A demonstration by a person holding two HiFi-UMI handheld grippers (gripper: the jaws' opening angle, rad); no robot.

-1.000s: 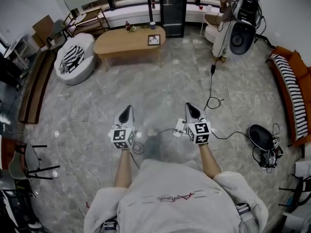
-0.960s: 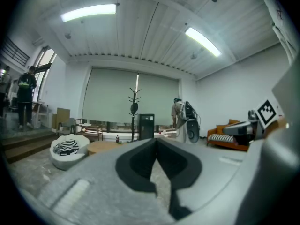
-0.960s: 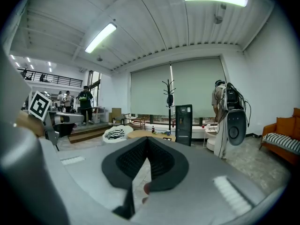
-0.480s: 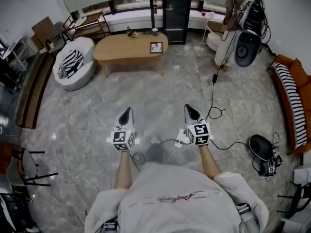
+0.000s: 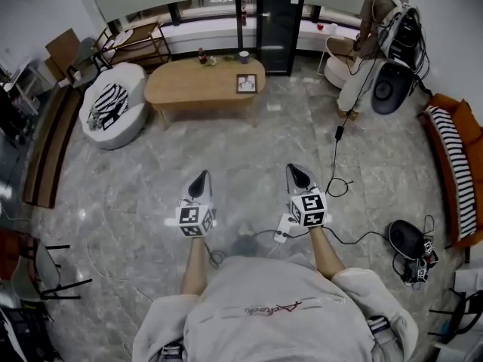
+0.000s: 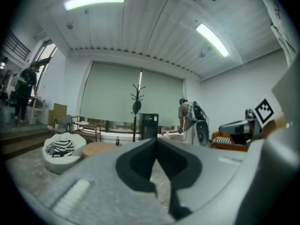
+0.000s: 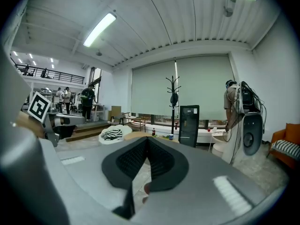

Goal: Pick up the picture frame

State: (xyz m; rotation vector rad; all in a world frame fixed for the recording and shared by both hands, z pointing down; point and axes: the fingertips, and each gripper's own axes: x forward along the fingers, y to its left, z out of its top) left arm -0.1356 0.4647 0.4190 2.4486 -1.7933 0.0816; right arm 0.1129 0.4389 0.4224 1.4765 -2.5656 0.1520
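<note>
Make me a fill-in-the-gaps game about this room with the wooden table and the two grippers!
1. The picture frame lies on the wooden ____.
2. The left gripper and the right gripper both have their jaws ____.
3. The sofa along the right wall is coloured ____.
Missing words: table; shut; orange.

Picture frame [image 5: 246, 83] flat on wooden table [image 5: 189, 87] — both grippers well apart.

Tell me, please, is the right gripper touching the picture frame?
Apart: the head view shows the right gripper over floor, well short of the picture frame.
</note>
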